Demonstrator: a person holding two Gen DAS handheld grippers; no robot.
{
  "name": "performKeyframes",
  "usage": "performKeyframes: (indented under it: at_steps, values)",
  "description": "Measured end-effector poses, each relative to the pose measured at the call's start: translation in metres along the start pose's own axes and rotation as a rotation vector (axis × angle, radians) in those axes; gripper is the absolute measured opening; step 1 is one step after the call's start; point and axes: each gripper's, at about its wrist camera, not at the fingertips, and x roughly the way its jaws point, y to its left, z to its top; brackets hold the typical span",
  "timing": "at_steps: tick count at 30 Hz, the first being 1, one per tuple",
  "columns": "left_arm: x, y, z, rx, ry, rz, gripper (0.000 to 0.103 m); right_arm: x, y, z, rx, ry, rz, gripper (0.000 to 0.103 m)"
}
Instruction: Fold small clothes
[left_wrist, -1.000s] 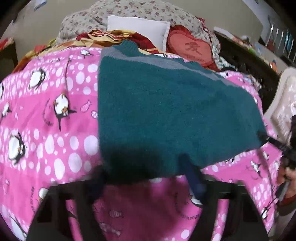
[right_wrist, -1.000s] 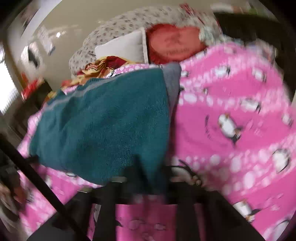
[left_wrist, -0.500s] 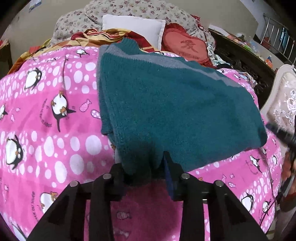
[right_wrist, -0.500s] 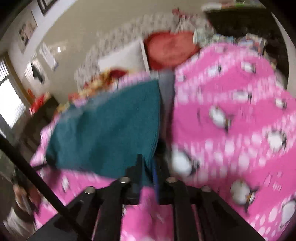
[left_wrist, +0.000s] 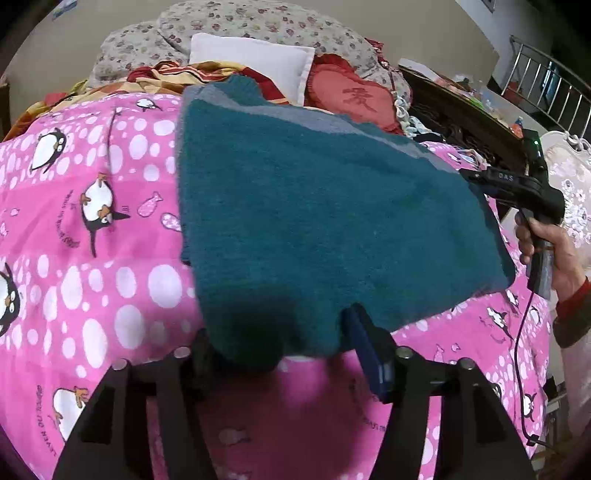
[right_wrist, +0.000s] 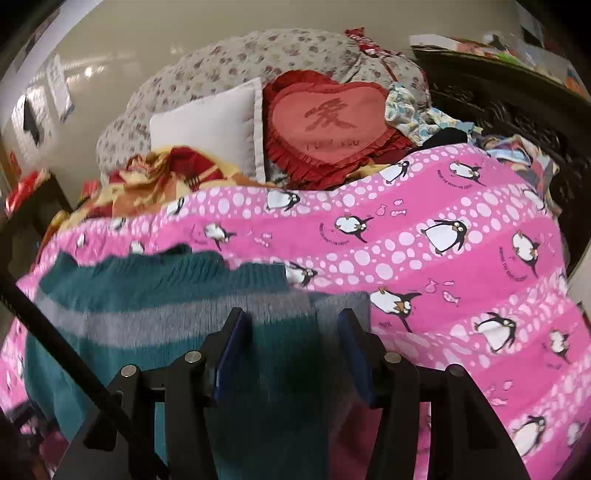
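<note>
A teal knitted sweater (left_wrist: 314, 206) with a grey stripe lies folded on the pink penguin blanket (left_wrist: 92, 240). My left gripper (left_wrist: 280, 343) is at its near edge with the jaws wide apart; the cloth drapes over the left finger, and the blue right pad (left_wrist: 365, 354) is bare. In the right wrist view, my right gripper (right_wrist: 291, 332) hovers over the far, grey-striped end of the sweater (right_wrist: 155, 295), its jaws open and blue pads (right_wrist: 232, 347) apart. The right gripper also shows in the left wrist view (left_wrist: 517, 184), hand-held, at the sweater's right side.
At the bed's head are a white pillow (right_wrist: 210, 125), a red heart cushion (right_wrist: 328, 122), a floral quilt (left_wrist: 258, 33) and a red-yellow blanket (right_wrist: 159, 177). A dark carved headboard (right_wrist: 517, 110) runs along the right. A cable (left_wrist: 521, 350) hangs from the right gripper.
The left gripper opened and let go of the sweater's near edge. The right gripper opened too and swung from the near corner to the sweater's far striped end.
</note>
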Motion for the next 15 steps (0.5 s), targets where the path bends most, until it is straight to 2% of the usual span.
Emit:
performKeyframes:
  at_steps: [1, 3, 7, 11, 13, 15]
  values:
    - [0.000, 0.000, 0.000, 0.002, 0.000, -0.001, 0.063, 0.001, 0.001, 0.000, -0.001, 0.010, 0.028, 0.018]
    - [0.000, 0.000, 0.000, 0.001, 0.000, -0.004, 0.063, -0.002, 0.005, -0.001, -0.045, -0.006, 0.024, 0.011]
    - [0.000, 0.001, 0.000, -0.008, -0.001, -0.015, 0.064, -0.017, 0.004, -0.002, -0.073, -0.061, 0.024, 0.007]
    - [-0.001, 0.003, 0.000, -0.011, -0.003, -0.024, 0.065, -0.031, 0.004, 0.001, -0.096, -0.116, -0.035, 0.005]
    - [-0.001, 0.004, 0.001, -0.015, -0.003, -0.030, 0.066, -0.029, 0.003, 0.001, -0.103, -0.115, -0.074, 0.005]
    - [0.000, 0.003, 0.001, -0.015, -0.001, -0.040, 0.069, -0.009, 0.003, -0.002, -0.115, -0.073, -0.130, 0.005]
